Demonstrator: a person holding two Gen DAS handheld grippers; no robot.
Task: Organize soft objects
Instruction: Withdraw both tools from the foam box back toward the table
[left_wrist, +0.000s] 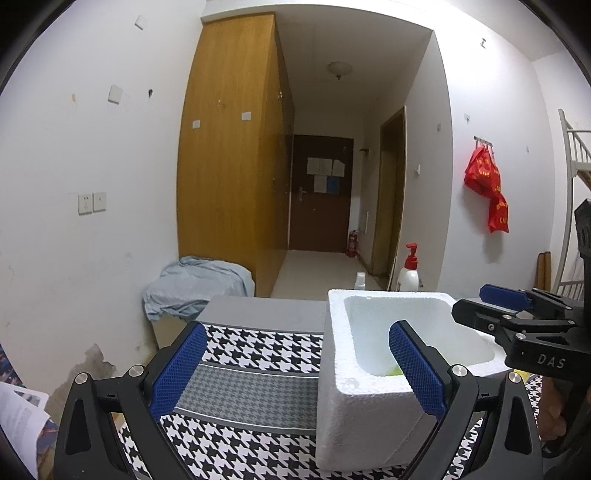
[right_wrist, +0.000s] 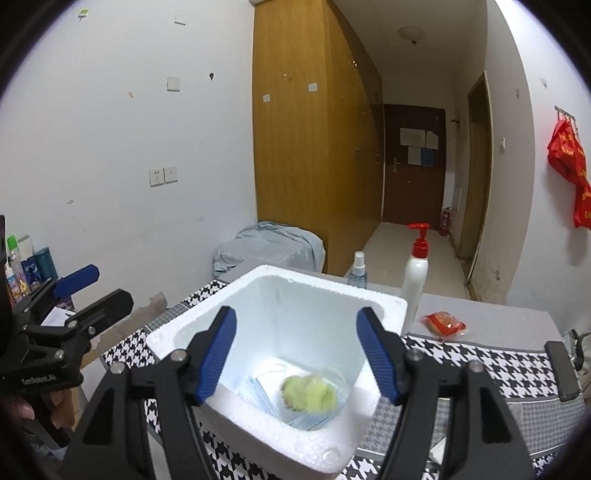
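Through the left wrist camera we saw our left tool (left_wrist: 299, 369) released, its blue pads spread wide with nothing between them, over the houndstooth cloth (left_wrist: 255, 373) on the desk. The white foam box (left_wrist: 369, 421) stood just ahead, its near left corner between our pads, and a sliver of green showed at its bottom. Our right tool (left_wrist: 495, 306) reached in from the right over the box's right rim. Behind the box, at the desk's far edge, stood a pump bottle (left_wrist: 408, 275) and a small spray bottle (left_wrist: 360, 280). A blue cloth (left_wrist: 195, 288) lay heaped beyond the desk's far left corner.

Through the right wrist camera our right tool (right_wrist: 297, 354) hung released above the box (right_wrist: 295, 446), holding nothing. Inside, on the bottom, lay a green soft object in clear wrap (right_wrist: 310, 397) atop a stack of blue face masks (right_wrist: 266, 400). A red packet (right_wrist: 443, 324) lay on the desk beside the box's far right corner, near the pump bottle (right_wrist: 415, 273).
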